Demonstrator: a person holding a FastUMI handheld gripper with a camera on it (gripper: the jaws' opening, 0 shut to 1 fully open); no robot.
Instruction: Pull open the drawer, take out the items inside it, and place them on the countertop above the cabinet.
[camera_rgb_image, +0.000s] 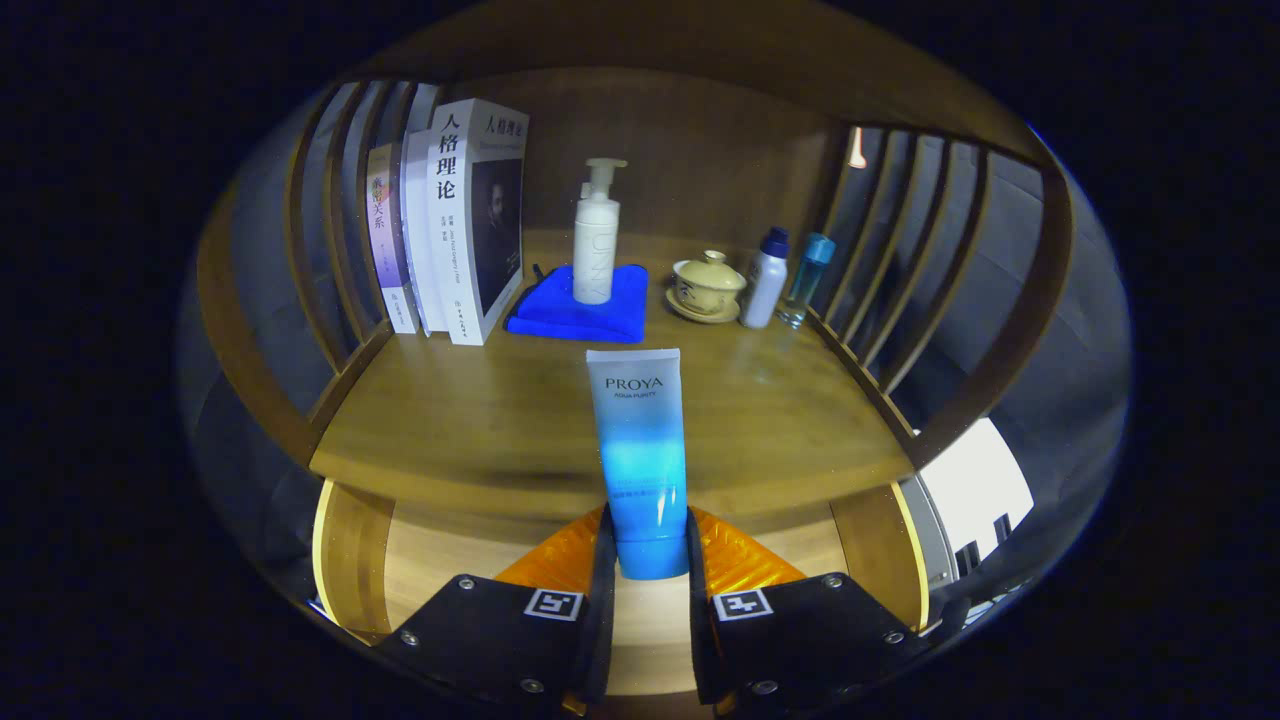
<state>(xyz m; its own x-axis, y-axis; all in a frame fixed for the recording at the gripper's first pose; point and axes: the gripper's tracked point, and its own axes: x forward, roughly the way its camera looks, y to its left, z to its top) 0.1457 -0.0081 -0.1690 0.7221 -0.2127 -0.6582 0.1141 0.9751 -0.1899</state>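
My gripper (648, 545) is shut on a blue-and-white cosmetic tube (640, 450), which stands upright between the fingers with its blue cap down. The tube is held above the open wooden drawer (350, 545), whose pale bottom shows below and beside the fingers. Just beyond the tube lies the wooden countertop (480, 420) of the cabinet. Whatever else the drawer holds is hidden behind my fingers.
At the back of the countertop stand three books (450, 230), a white pump bottle (596, 235) on a folded blue cloth (585, 310), a lidded cream cup on a saucer (707, 285), a white bottle (766, 277) and a clear blue-capped bottle (806, 278). Slatted wooden sides (900, 260) flank it.
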